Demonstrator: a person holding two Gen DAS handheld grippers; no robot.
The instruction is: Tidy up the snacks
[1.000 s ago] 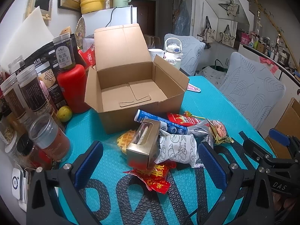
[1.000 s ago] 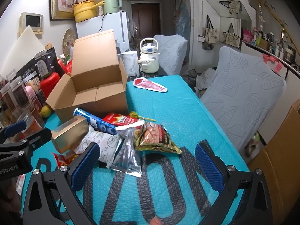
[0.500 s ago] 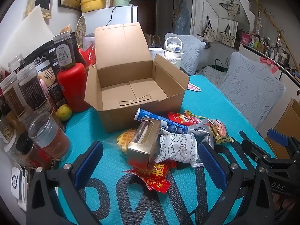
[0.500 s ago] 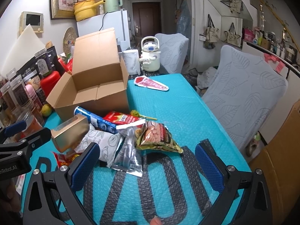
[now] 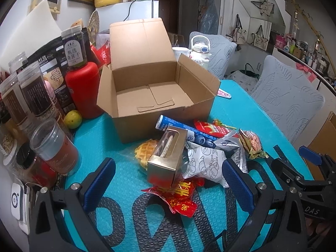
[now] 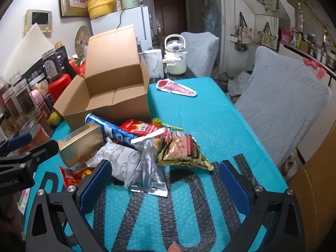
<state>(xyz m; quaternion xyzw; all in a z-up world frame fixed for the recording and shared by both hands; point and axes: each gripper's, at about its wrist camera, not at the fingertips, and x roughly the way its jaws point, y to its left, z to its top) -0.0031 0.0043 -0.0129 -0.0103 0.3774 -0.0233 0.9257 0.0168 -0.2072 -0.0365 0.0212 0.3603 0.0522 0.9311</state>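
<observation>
The snacks lie in a loose heap at the middle of both frames, on the teal table cover (image 5: 262,115), just in front of the open cardboard box (image 5: 151,88), which has nothing inside and whose lid flap stands up behind it. At the front of the heap, in the left wrist view, a gold box with a window (image 5: 168,155) leans on a white bag printed with croissants (image 5: 206,163), and a red packet with gold letters (image 5: 178,195) lies under them, nearest to the camera. A waffle in clear wrap (image 5: 145,151) is to the left of the gold box, and a blue tube (image 5: 180,128) lies behind it, touching the front wall of the cardboard box. In the right wrist view a peanut bag (image 6: 182,149) and a clear packet (image 6: 149,172) form the right side of the heap. The left gripper (image 5: 168,187) is wide open and holds nothing; its fingers stand on both sides of the heap, low in the frame. The right gripper (image 6: 163,187) is also wide open, with nothing in it. Jars (image 5: 31,96) and a red bottle (image 5: 84,90) stand at the left edge.
</observation>
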